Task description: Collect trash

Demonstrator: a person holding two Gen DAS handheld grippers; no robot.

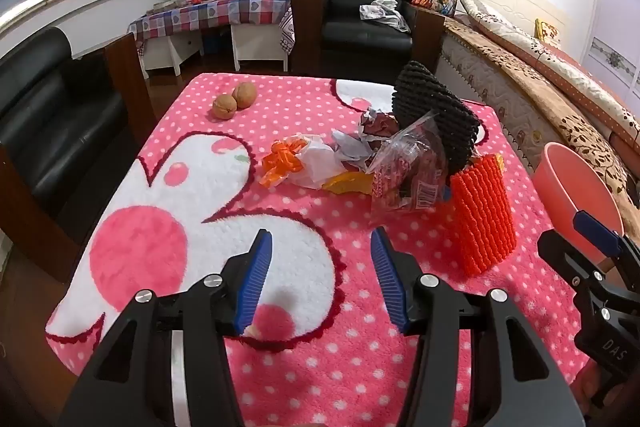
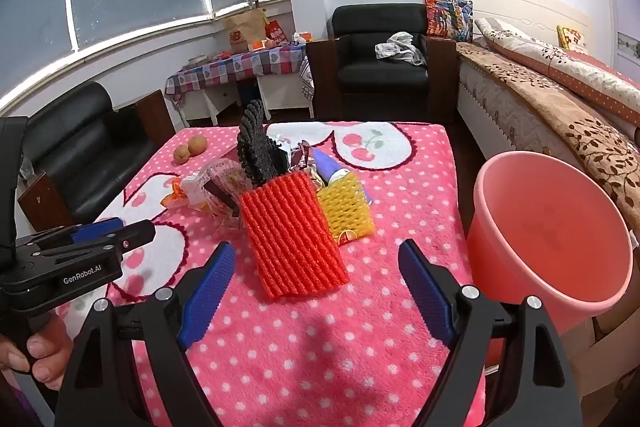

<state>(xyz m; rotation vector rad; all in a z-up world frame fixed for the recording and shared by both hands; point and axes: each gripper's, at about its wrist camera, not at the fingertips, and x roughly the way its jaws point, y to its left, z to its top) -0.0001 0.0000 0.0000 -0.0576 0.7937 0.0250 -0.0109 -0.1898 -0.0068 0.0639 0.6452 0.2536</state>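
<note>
We hold the left gripper (image 1: 321,251) and the right gripper (image 2: 316,267) with jaws fully spread, empty, above the pink blanket (image 2: 320,347). Just ahead stands an orange foam net (image 2: 294,239), fronting the trash pile (image 1: 360,163). The pink bucket (image 2: 560,303) sits right of the table.

Your left gripper (image 1: 322,243) hangs open over the pink polka-dot blanket (image 1: 280,367); the crumpled wrapper pile (image 1: 360,159) lies beyond, orange foam net sleeve (image 1: 482,217) right.
</note>
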